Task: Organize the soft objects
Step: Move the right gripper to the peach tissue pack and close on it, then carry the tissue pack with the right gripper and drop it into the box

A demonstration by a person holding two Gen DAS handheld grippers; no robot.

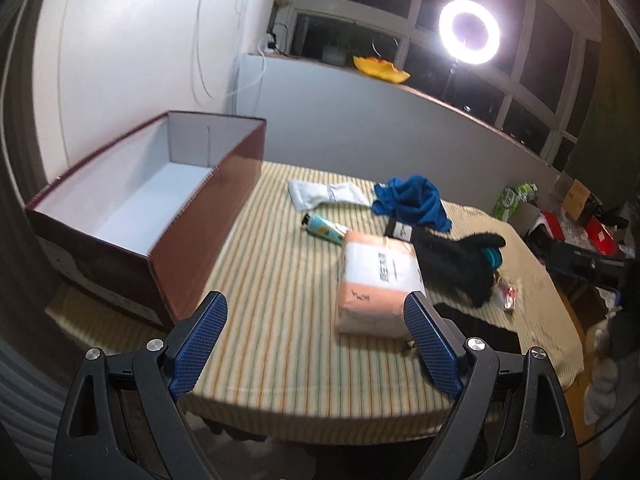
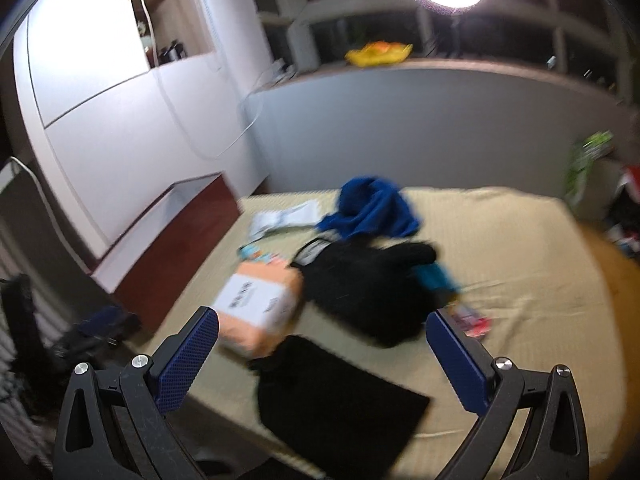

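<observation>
Both my jaws, left gripper (image 1: 316, 344) and right gripper (image 2: 322, 354), hang spread and empty above the table (image 1: 280, 272), blue cloth (image 1: 412, 204) beside the box (image 1: 168, 216).

The striped tablecloth (image 1: 280, 320) is soft woven cloth. The maroon box (image 1: 192, 248) looks like smooth cardboard, white inside. The blue cloth (image 1: 412, 200) is fuzzy, the peach packet (image 1: 376, 280) slightly glossy plastic.

Orange-wrapped package (image 1: 378, 280), white label with dark print, seemingly characters, too blurred to read
</observation>
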